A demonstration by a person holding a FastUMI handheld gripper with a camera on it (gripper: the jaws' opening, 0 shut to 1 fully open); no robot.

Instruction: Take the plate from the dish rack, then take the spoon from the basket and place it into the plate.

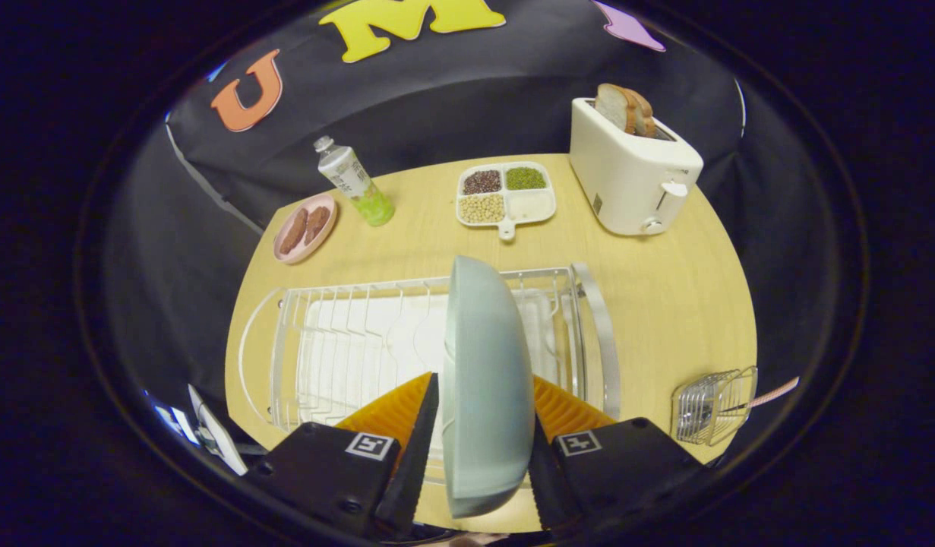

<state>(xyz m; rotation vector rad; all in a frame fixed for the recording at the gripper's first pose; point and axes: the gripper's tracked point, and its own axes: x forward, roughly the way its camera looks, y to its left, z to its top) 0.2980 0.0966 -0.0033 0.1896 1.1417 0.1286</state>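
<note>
The tongs point(482, 456) are clamped on the plate point(486, 380), 1 finger pressing each face, so the pale grey-blue plate stands on edge between them with its rim rising ahead of the fingertips. Just beyond and beneath it lies the wire dish rack point(345, 342), its white drip tray showing through the bars, set lengthwise on the wooden bench point(664, 289). To the right of the fingers, near the bench's edge, sits the small wire basket point(712, 406), and the spoon point(771, 395) lies in it with its checked handle sticking out sideways. Further back stand a pink dish point(306, 228) with 2 brown pieces, a bottle point(355, 182), a 4-part tray point(505, 194) of beans and a white toaster point(634, 175) holding bread slices point(625, 109).
</note>
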